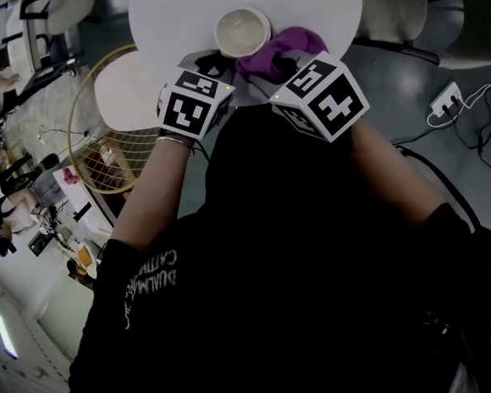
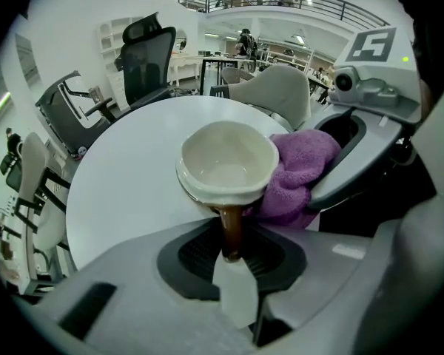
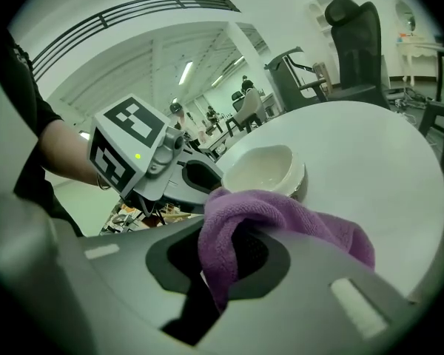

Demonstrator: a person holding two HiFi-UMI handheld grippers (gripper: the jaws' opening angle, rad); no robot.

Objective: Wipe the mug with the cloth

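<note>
— What has the left gripper [image 2: 231, 251] got hold of?
— Its jaws are closed narrow on the brown handle [image 2: 231, 228] of the mug [image 2: 228, 161], the part nearest the person. The mug is upright, its cream inside facing up, at the near edge of the round white table [image 2: 126, 198]. I cannot tell whether its base rests on the top.
— And the right gripper [image 3: 220, 272]?
— Pinched tight on the purple cloth [image 3: 281, 217]. One fold hangs down between the jaws, and the rest bunches out ahead over them.
— Where is the cloth against the mug?
— Pressed to the mug's right side, touching the wall just below the rim. From the head view the two grippers stand side by side, with the mug just beyond the left one and the cloth just beyond the right.
— And farther off?
— The white top stretches away. Past its far edge stands a grey chair [image 2: 274, 87], with a black office chair [image 2: 144, 46] to its left. On the floor to the table's left lies a yellow-framed racket [image 1: 123, 162].
</note>
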